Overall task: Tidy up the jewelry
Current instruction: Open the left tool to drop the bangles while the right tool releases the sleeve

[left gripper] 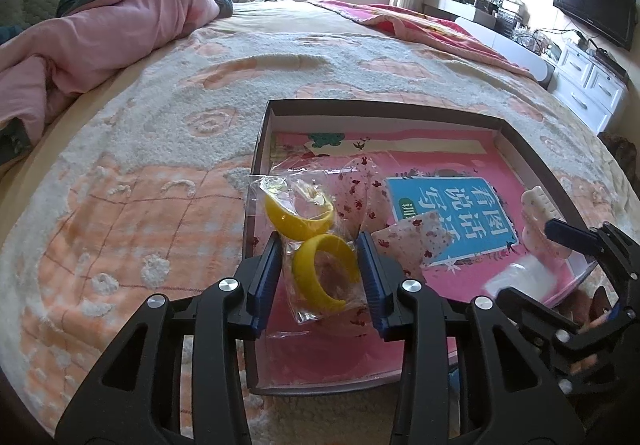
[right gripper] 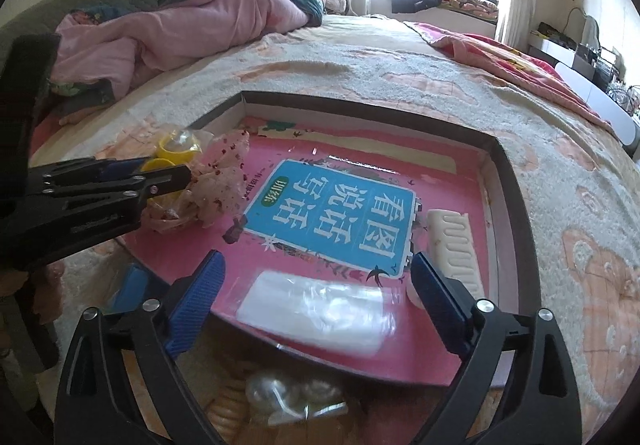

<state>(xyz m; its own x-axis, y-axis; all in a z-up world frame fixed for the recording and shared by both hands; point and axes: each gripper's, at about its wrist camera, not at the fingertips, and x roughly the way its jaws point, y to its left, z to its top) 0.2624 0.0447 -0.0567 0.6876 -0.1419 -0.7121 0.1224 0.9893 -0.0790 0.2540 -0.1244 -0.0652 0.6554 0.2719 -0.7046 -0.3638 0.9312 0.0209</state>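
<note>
Your left gripper (left gripper: 320, 269) clamps a clear bag (left gripper: 316, 245) of yellow bangles over the box (left gripper: 384, 109); your right gripper (right gripper: 316, 293) gapes empty above it.

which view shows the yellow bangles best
The left wrist view: both yellow bangles sit centred in their clear bag, the nearer one between the left gripper fingers. In the right wrist view that gripper hides most of them, leaving small yellow bits at the box's left edge.
</note>
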